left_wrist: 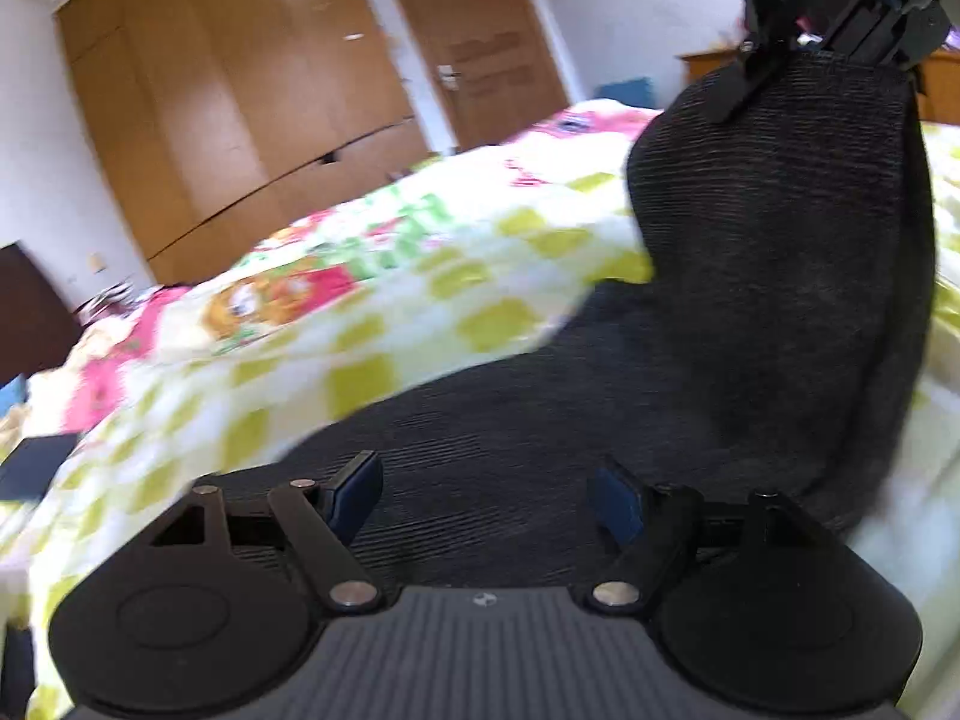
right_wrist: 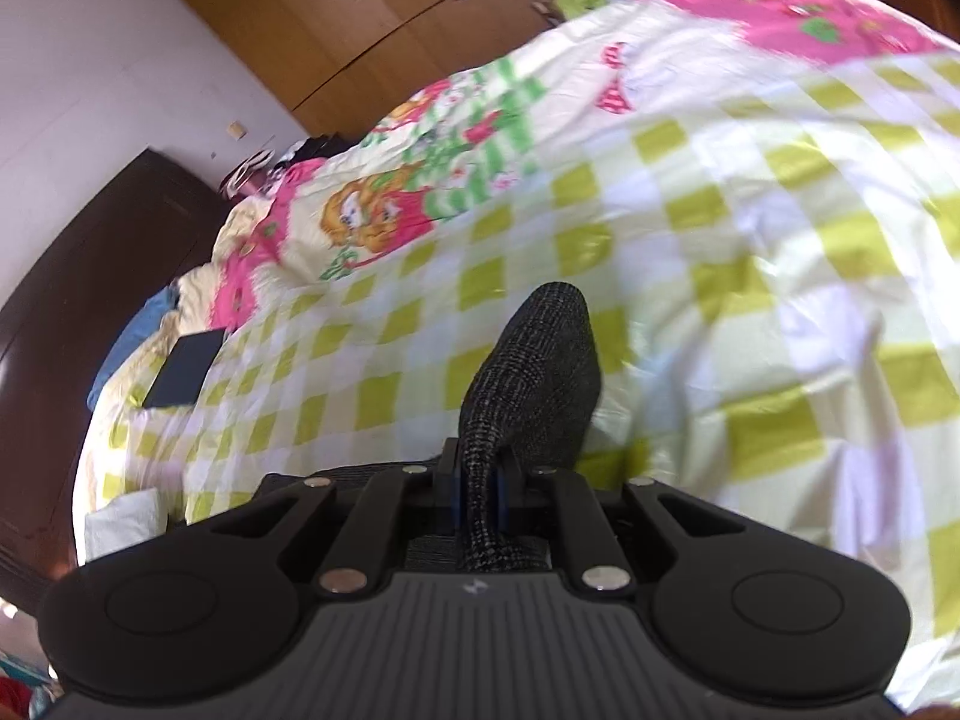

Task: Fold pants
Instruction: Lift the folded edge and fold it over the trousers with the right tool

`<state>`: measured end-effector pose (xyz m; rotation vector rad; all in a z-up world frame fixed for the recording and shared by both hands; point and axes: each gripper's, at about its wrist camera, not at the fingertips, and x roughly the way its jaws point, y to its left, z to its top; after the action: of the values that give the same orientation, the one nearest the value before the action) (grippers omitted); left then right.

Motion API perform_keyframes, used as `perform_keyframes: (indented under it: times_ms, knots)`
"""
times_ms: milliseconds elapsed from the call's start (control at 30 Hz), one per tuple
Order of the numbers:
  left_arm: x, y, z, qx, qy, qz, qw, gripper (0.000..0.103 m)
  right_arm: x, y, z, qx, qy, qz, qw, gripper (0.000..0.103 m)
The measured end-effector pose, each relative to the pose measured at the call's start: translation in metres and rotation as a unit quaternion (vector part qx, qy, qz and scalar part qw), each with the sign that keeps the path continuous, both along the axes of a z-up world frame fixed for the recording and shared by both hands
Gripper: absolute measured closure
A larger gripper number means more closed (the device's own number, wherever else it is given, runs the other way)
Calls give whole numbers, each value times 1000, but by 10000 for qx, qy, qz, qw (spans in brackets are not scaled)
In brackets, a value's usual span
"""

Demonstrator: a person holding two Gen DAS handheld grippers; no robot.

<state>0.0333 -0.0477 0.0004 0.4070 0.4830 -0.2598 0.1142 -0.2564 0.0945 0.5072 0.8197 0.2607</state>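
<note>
My right gripper is clamped on a fold of the dark grey pants; the cloth runs between my blue pads and stands up past them in a rounded hump over the bed. My left gripper has its jaws spread wide with nothing between the pads, and the pants lie spread just beneath and ahead of them.

Only my left camera shows how the pants hang: one end is lifted high at the upper right, pinched by my right gripper, and the fabric drops from there in a broad dark sheet to the part that rests flat on the quilt. My right camera sees none of that drape, only the bunched bit in its own grip and a sliver of dark cloth below my fingers.

The quilt is checked in lime and white with pink cartoon panels. A flat dark rectangular object lies on it near the far left edge, and shows in my left view too. The right view alone shows the dark headboard; the left alone shows the wooden wardrobe and the door with its handle.
</note>
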Motion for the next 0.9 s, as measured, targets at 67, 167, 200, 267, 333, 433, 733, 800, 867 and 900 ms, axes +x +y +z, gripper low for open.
perform_keyframes:
  times_ms: [67,167,200,267,333,433,733,800,867,900]
  knots:
    - [0,23,3,-32,-56,276,9996,15,6,24,10,-123,-33,187,9997,92]
    - [0,50,1,118,-158,677,9975,15,17,62,19,-377,-39,434,9983,92]
    - [0,58,-1,175,-143,765,9968,15,20,74,21,-456,-35,515,9976,92]
    - [-1,72,-6,281,-125,922,9953,15,28,102,21,-612,2,658,9960,92]
    - [2,82,-10,241,-12,951,9952,14,35,127,18,-699,42,738,9948,92]
    - [4,95,-12,-86,179,874,9960,14,45,163,10,-724,104,826,9939,91]
    - [1,109,-18,-523,469,720,9949,14,60,261,-19,-1311,353,1504,9793,91]
    - [0,111,-18,-564,500,697,9947,14,62,275,-30,-1493,441,1588,9750,91]
    - [-2,112,-18,-622,538,703,9941,14,61,285,-37,-1681,484,1694,9699,91]
    - [-2,112,-18,-643,558,706,9939,14,59,291,-39,-1854,454,1775,9654,90]
